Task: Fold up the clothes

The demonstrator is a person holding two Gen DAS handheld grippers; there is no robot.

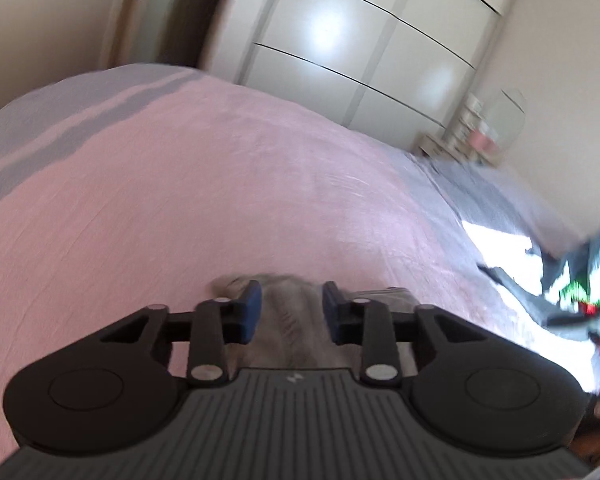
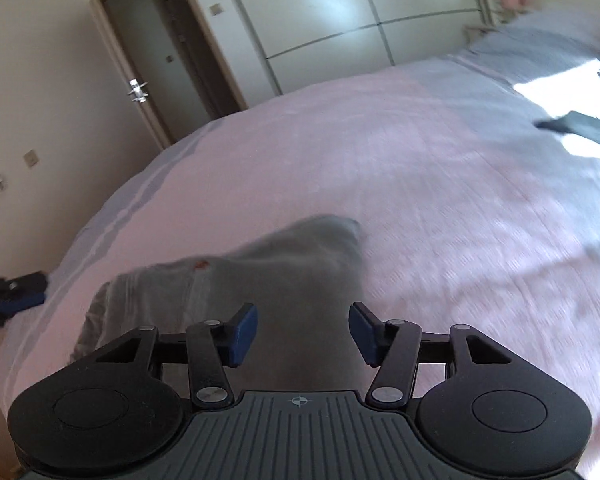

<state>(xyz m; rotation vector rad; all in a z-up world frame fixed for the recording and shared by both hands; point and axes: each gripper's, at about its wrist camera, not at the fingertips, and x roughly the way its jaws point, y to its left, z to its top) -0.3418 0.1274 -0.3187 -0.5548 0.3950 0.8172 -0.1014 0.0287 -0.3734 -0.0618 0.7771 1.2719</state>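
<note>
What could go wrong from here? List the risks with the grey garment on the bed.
1. The left gripper and right gripper show gaps beside their pads, so the grey garment may slip free.
2. The garment is bunched on the pink bedspread, so a fold could trap creases.

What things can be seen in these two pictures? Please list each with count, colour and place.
garment: one, grey, on the bed before both tools
bed cover: one, pink with grey edge stripes, fills most of both views
wardrobe: one, white, behind the bed
door: one, pale, open, left of the wardrobe
clothes pile: one, dark, white and green, right edge of the bed
dark items: blurred, on the floor, left
left tool: one, black, blue pads, garment between them
right tool: one, black, blue pads, apart
</note>
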